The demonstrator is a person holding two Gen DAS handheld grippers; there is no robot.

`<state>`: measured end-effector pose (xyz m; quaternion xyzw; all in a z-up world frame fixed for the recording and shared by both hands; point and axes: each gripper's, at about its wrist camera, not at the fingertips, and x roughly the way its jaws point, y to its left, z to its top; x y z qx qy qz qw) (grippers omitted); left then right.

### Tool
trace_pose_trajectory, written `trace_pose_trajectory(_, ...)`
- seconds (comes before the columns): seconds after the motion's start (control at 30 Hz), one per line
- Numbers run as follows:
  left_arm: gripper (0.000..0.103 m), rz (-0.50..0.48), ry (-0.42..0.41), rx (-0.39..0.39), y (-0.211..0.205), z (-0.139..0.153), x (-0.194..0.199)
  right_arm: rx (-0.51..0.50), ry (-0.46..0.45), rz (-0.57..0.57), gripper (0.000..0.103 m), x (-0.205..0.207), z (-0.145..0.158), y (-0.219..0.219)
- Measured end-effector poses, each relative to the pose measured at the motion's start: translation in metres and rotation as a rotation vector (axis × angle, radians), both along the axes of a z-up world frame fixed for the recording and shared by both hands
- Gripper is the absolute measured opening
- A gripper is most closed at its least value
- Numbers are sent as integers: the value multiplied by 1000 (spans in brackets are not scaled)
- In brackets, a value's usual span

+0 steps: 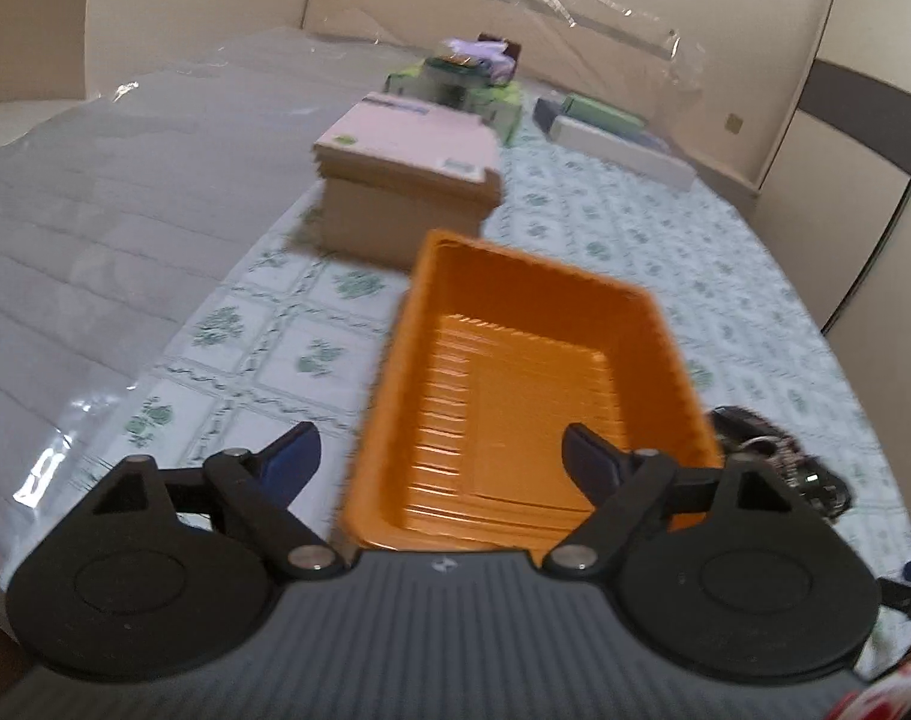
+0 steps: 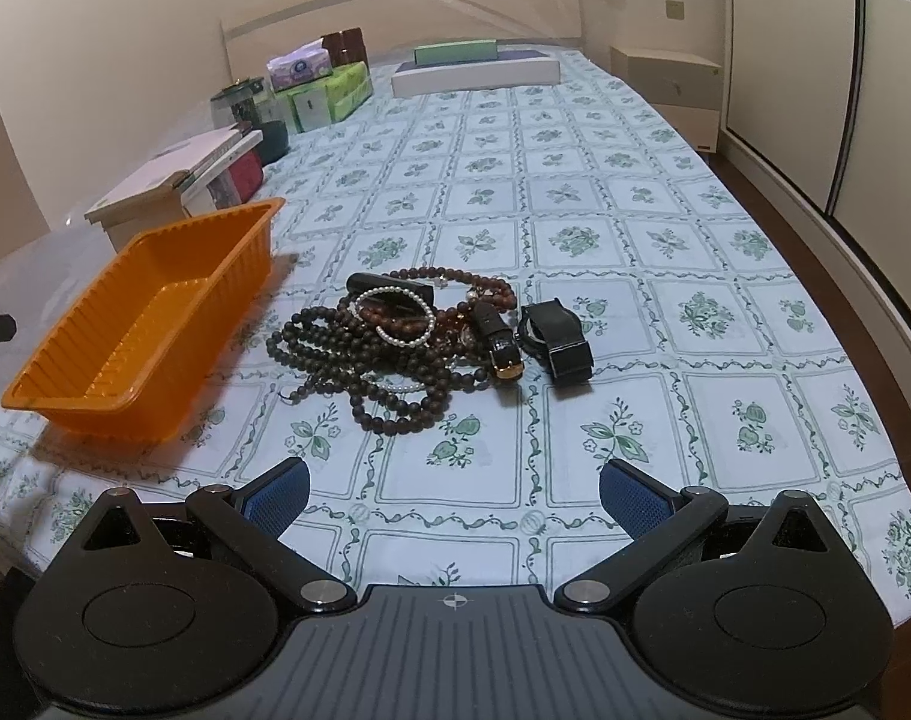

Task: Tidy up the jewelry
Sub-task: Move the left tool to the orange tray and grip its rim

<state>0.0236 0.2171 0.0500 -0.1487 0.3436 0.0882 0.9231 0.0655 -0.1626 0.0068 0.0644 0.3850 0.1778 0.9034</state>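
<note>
Before you lies a bed [image 2: 635, 210] covered with a pale cloth printed with green flower squares; it fills most of both views. In the upper left of the right wrist view you see boxes and tissue packs [image 2: 329, 93] along the bed's far edge, and a beige box [image 1: 407, 180] sits in the upper middle of the left wrist view. The orange tray [image 2: 137, 324] stands at the left of the right wrist view, and it holds nothing inside; in the left wrist view it fills the centre and is blurred. Just to the right of the tray, in the middle of the right wrist view, lies the jewelry pile [image 2: 395, 342]: dark bead strings, a white pearl bracelet [image 2: 404, 315], and watches with black straps [image 2: 554, 333] at its right side. The pile rests on the cloth, close to the tray but outside it. Your left tongs [image 1: 440, 459] stand wide apart over the near end of the tray and grip nothing. Your right tongs [image 2: 453, 495] are also spread wide, hold nothing, and hover above bare cloth below the pile.
</note>
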Motion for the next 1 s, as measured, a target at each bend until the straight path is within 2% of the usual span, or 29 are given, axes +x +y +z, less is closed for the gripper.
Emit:
trace_pose_trajectory(0.07,69,-16,26,-20,12,-11,7,-9,4,2,102,2,-1,3)
trace_pose_trajectory(0.2,60,-33,64,-55,26,-33,20,-32,13,14,102,6,-5,11)
trace_pose_trajectory(0.37,37,-42,89,-87,33,-51,30,-45,28,28,103,9,-10,19)
trace_pose_trajectory(0.7,26,-48,93,-134,29,-64,38,-57,33,49,102,15,-13,31)
trace_pose_trajectory(0.83,15,-53,106,-128,28,-64,38,-57,32,50,102,15,-12,33)
trace_pose_trajectory(1.0,14,-51,127,-151,28,-68,37,-53,32,51,103,15,-12,32)
